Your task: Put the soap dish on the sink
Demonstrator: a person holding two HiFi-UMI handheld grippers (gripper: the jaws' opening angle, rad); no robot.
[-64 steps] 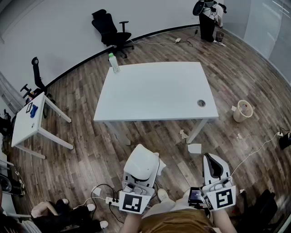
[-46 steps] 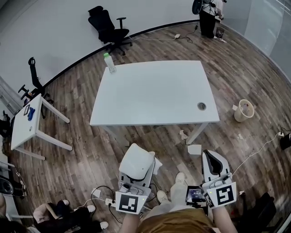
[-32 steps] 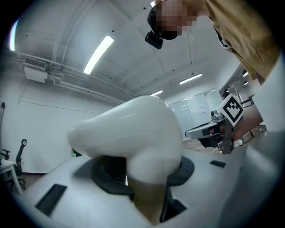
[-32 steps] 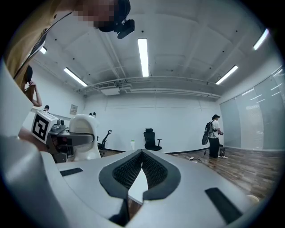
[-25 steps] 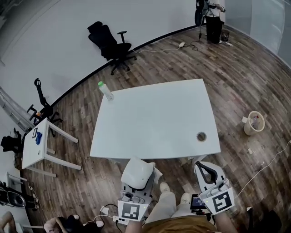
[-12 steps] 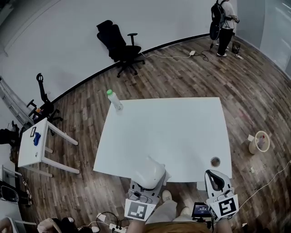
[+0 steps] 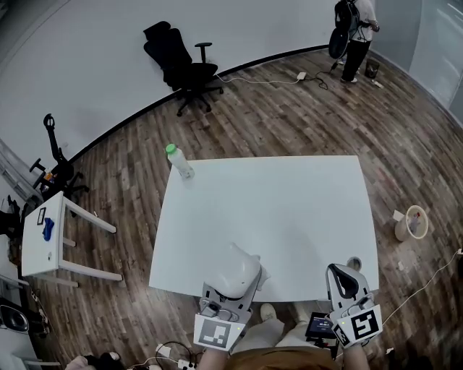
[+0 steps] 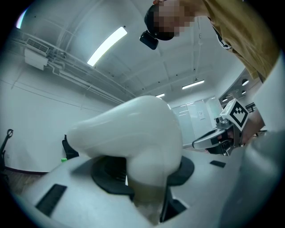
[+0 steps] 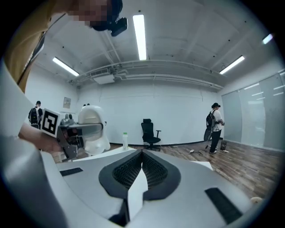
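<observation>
Wood-floor office, white table (image 7: 275, 209), near edge right under both tools. Left gripper (image 8: 147, 173) clamped on white soap dish (image 7: 236, 269), dish bulging up out of jaws. Right gripper (image 9: 141, 167) pressed together, nothing in it, off to dish's right. Ahead-left: green-capped bottle (image 7: 179, 161) at far table corner. Beyond: black office chair (image 7: 179, 63), person (image 7: 356, 22) way back right.

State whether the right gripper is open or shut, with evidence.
Shut: in the right gripper view, the right gripper has its jaws meeting, with nothing between them.
</observation>
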